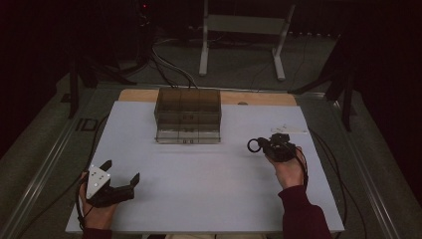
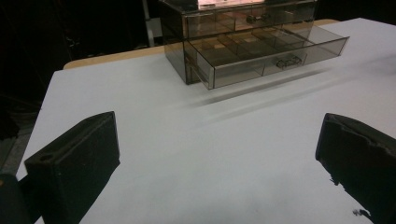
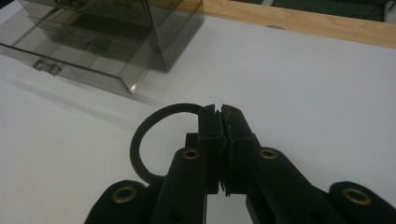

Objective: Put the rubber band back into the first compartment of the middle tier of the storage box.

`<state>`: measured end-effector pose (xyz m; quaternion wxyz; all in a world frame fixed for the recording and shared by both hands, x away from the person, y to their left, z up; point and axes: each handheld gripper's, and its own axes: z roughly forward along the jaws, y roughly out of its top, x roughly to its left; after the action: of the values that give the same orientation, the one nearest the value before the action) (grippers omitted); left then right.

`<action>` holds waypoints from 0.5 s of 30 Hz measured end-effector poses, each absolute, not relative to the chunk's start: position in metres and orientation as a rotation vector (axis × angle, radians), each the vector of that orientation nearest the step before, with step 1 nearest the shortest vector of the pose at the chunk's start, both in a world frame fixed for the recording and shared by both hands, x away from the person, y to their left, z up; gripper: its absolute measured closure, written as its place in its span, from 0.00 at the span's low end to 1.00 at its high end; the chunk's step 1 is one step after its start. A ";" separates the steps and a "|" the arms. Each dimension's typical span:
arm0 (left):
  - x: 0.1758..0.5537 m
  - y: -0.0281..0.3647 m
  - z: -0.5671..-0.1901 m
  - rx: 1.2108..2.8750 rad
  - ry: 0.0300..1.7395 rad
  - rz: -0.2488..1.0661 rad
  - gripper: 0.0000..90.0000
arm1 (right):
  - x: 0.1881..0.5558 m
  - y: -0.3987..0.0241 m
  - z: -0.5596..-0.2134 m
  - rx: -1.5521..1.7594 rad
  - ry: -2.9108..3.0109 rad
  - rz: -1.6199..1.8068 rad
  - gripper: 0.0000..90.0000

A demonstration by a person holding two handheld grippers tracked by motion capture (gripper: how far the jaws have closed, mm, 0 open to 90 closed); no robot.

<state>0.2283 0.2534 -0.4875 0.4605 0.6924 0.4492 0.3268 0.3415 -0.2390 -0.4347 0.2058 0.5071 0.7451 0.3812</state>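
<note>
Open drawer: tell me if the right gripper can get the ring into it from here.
Probably yes. The right gripper holds the ring, and bare table lies between it and the open drawer.

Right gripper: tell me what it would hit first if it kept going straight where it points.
Probably the open bottom drawer of the smoky clear organiser. The right gripper, shut on a black ring, points that way, though depth is unclear.

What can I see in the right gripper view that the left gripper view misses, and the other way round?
The right gripper view shows a thin black rubber ring pinched between the right gripper's shut fingers, lifted above the table. The left gripper view shows the left gripper with its black fingers spread wide and nothing between them. Both show the smoky transparent plastic drawer box, its lowest drawer pulled out, standing on the white table.
</note>
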 end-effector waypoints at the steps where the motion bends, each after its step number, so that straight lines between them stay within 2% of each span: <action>1: 0.228 0.253 -0.488 1.705 1.106 0.804 0.00 | 0.342 -0.238 -0.434 1.413 2.078 1.064 0.99; 15: 0.228 0.253 -0.488 1.704 1.107 0.803 0.01 | 0.353 -0.214 -0.425 1.369 2.098 1.086 0.99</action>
<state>0.2282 0.2534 -0.4881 0.4602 0.6924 0.4498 0.3262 0.3532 -0.2140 -0.4246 0.2043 0.4908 0.7522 0.3894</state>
